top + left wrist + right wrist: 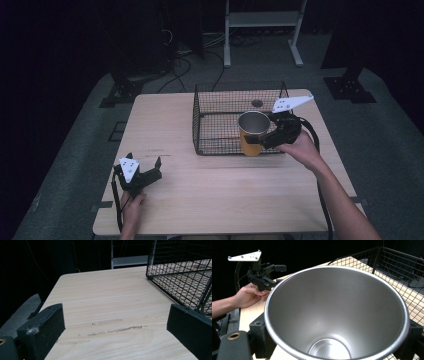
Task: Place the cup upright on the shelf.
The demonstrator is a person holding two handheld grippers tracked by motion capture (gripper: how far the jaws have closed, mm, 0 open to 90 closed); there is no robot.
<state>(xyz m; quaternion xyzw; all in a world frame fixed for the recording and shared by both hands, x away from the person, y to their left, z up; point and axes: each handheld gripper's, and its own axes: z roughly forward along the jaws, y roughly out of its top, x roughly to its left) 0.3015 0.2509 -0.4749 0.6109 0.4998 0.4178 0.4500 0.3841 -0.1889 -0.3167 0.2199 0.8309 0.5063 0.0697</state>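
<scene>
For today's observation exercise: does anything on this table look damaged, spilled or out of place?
Only minor wear: pale scuff streaks mark the table between the open left gripper jaws. The cup, held by the right gripper at the wire basket, looks empty and undamaged.

Basket [220,120] on table's [210,200] far right half; cup [252,132] at its front right corner; left gripper [145,167] near front left
</scene>
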